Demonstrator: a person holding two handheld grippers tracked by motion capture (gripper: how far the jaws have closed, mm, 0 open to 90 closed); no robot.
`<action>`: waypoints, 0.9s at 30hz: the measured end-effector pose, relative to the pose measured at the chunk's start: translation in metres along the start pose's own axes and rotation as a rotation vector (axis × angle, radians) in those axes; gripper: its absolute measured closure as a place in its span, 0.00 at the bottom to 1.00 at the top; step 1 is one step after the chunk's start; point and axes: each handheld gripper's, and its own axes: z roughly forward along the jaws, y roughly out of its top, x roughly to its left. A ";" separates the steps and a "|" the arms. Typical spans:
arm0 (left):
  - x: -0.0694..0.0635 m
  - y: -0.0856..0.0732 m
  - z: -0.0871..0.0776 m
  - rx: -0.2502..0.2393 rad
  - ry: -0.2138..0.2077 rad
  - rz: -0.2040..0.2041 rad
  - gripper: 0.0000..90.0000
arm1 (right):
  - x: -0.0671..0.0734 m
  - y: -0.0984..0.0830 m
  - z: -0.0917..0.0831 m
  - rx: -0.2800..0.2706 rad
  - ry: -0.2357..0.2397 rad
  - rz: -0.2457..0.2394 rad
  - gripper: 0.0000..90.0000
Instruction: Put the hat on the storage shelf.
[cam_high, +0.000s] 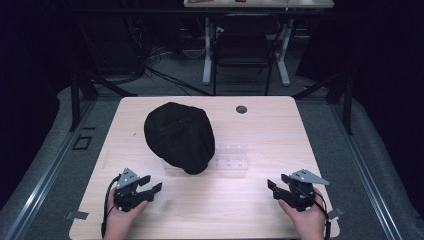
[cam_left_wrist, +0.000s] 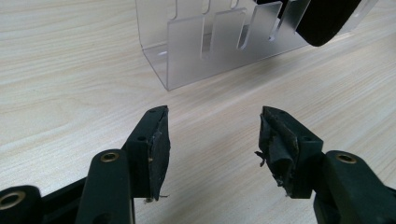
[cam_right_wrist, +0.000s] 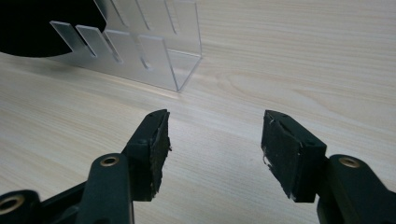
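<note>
A: On the table (cam_high: 150, 210), what lies where?

B: Pale wood-grain top, rounded corners, with a small dark round fitting (cam_high: 241, 109) near the far edge. Near the middle sits a black cap (cam_high: 179, 136), draped over the left part of a clear rack (cam_high: 231, 161) with slotted walls. The cap's lower edge overhangs the rack toward the person.

A: And the grippers?

B: Both low over the near edge, well apart from the rack. The left gripper (cam_high: 146, 188) is held at the near left corner, the right gripper (cam_high: 279, 186) at the near right, each in a hand (cam_high: 121, 220) coming in from the bottom. Both point inward toward the rack.

A: Jaws?

B: Spread wide on both, nothing between them, only bare wood. In the left gripper view the pads (cam_left_wrist: 161, 149) look frayed, and the rack stands ahead with the cap at the upper right. In the right gripper view the rack is ahead to the upper left, the cap above it.

A: The room?

B: Dark. Grey floor around the table, black stand legs (cam_high: 82, 87) at either side, cables (cam_high: 160, 75) on the floor behind, and a white-legged desk (cam_high: 207, 55) with a dark chair (cam_high: 245, 47) at the back.
</note>
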 end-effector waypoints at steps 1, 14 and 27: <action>0.000 0.000 0.000 0.001 -0.001 0.001 0.48 | 0.000 -0.001 0.000 0.003 -0.003 0.001 0.46; -0.003 -0.001 0.005 0.015 -0.013 0.021 0.48 | -0.004 -0.018 0.007 -0.008 -0.023 0.035 0.46; -0.006 -0.002 0.010 0.025 -0.022 0.026 0.48 | -0.010 -0.025 0.011 -0.007 -0.012 0.062 0.46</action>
